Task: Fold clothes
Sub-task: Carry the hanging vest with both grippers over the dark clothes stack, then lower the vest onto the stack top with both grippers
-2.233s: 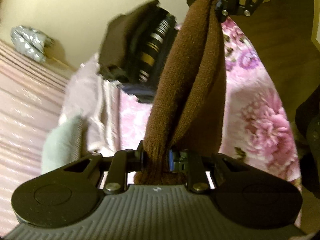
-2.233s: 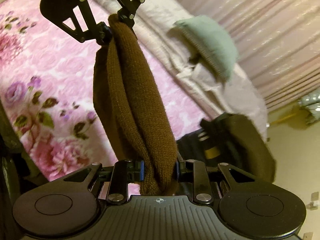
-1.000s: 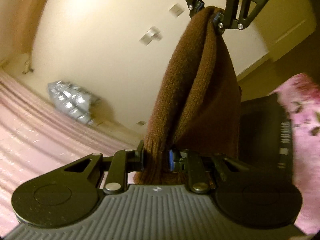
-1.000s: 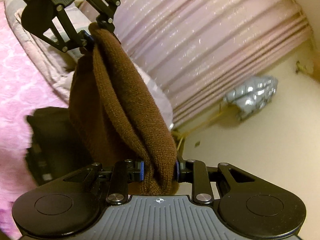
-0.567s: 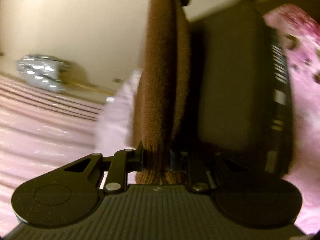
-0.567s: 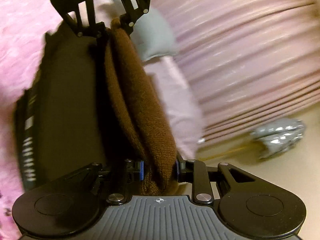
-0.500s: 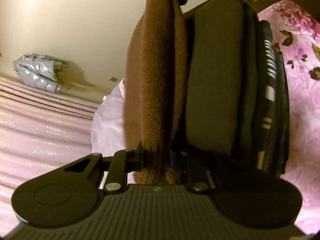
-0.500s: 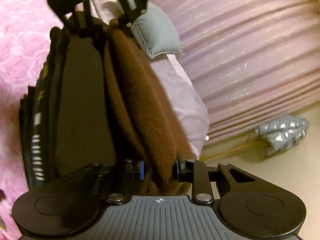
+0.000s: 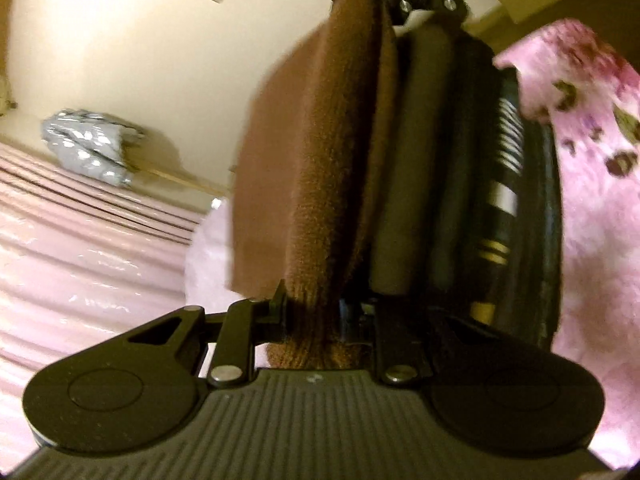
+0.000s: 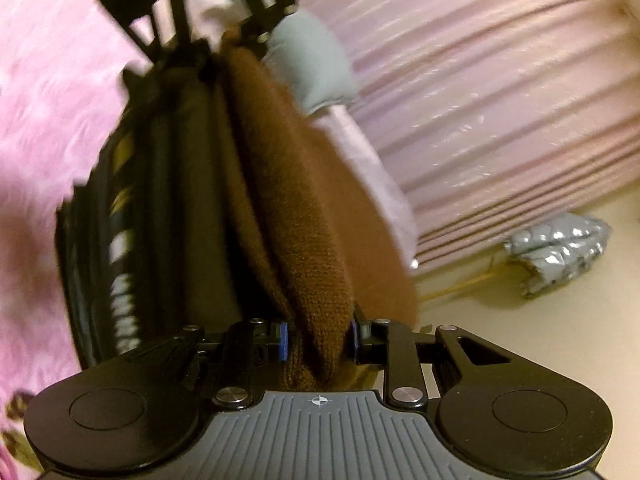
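The left gripper (image 9: 312,316) and right gripper (image 10: 319,340) have their fingers closed tight on opposite ends of the folded brown knit garment (image 9: 320,160), held against a pile of dark folded clothes (image 9: 480,184) on the floral bed (image 9: 592,200); judged step: laying it onto the pile, needing both ends lowered level

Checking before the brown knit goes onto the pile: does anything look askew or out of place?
Nothing stands out. The folded brown knit hangs bunched between the left claw and right claw, right beside the stack of dark folded clothes on the floral bedspread. The blur hides fine detail.
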